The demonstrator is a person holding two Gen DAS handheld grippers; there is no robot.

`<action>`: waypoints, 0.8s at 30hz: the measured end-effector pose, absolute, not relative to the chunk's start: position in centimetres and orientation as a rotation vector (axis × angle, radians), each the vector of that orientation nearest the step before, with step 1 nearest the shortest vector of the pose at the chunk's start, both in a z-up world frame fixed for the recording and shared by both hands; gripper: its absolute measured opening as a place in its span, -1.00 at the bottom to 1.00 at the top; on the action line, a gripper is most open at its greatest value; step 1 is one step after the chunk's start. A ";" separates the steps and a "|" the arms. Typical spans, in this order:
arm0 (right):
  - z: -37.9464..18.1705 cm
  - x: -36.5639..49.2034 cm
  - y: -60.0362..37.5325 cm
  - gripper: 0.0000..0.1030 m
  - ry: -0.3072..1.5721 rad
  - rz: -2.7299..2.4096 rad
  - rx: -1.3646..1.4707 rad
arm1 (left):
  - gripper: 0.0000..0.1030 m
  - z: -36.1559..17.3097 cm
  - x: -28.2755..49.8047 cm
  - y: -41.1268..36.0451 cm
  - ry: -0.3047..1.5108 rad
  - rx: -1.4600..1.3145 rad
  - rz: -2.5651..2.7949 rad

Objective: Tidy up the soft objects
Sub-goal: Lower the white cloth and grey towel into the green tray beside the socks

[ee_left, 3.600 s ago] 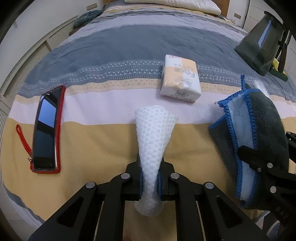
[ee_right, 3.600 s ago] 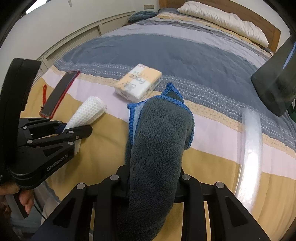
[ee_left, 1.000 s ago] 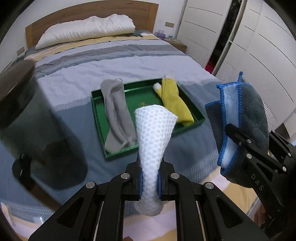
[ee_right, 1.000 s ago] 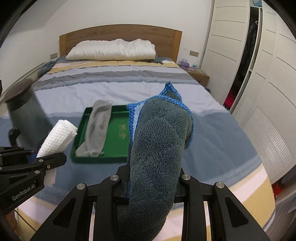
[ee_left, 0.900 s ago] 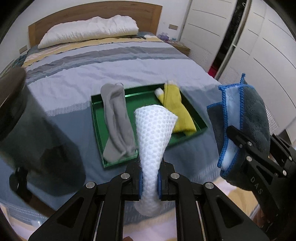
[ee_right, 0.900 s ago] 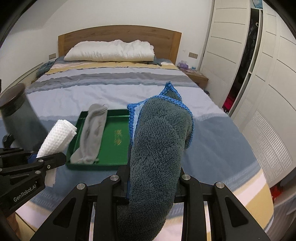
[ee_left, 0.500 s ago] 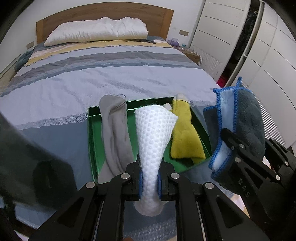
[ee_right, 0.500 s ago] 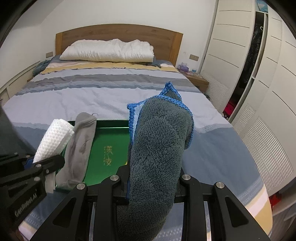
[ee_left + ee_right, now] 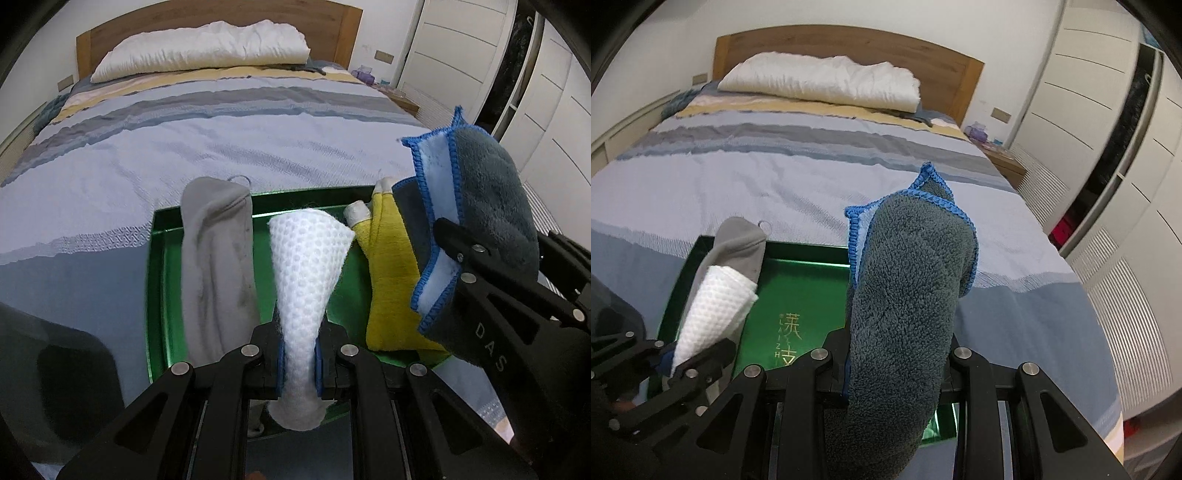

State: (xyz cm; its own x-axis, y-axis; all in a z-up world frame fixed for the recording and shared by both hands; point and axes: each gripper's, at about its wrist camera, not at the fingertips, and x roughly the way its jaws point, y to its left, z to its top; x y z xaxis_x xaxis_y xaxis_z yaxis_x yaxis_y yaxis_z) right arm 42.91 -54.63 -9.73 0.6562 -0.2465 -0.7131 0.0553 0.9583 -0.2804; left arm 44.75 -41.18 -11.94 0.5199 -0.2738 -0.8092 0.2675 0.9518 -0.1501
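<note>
your left gripper [image 9: 298, 363] is clamped hard on the white cloth [image 9: 304, 258], jaws nearly together with the cloth squeezed thin between the pads. it's a light waffle-weave piece, rolled, flaring out past the pads and standing up by itself, so it has a little body but will flop once you let go. you hold it near one end; that's fine for something this light.

your right gripper [image 9: 895, 373] is clamped on the grey towel [image 9: 908, 280], jaws held partly apart by its bulk. it's thick, plush and blue-edged, heavier than the cloth, and the pile should grip well and not slip. it bulges above the pads and sags below them, so expect it to unfold and spread when released.

both pieces hang over the green tray [image 9: 159, 266] on the bed [image 9: 184, 140], neither touching it as far as you can tell.

in the tray, from the left wrist view: a grey sock [image 9: 216, 266] lies lengthwise at about 9 o'clock, a yellow sock [image 9: 389, 280] at about 3 o'clock, its white toe toward 12. the middle strip between them is bare green, with gold lettering showing in the right wrist view. that gap looks like the natural spot for the cloth; the towel may need to go across the near edge or crowd the yellow sock.
</note>
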 end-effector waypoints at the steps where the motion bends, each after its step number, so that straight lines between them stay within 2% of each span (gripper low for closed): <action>1: -10.1 43.3 -54.7 -0.46 0.846 -0.170 -0.248 | -0.82 -12.2 44.9 -41.4 0.971 0.002 -0.316; 24: -13.7 45.8 -55.3 -0.45 0.904 -0.138 -0.275 | -0.82 -15.2 46.2 -41.8 1.005 0.061 -0.244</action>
State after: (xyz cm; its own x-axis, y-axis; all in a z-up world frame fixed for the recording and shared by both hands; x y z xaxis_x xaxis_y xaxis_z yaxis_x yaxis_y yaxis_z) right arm 45.79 -55.35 -13.74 0.6130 -0.2331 -0.7550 0.0032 0.9562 -0.2926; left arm 46.16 -41.83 -15.19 0.5115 -0.1744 -0.8414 0.2302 0.9712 -0.0614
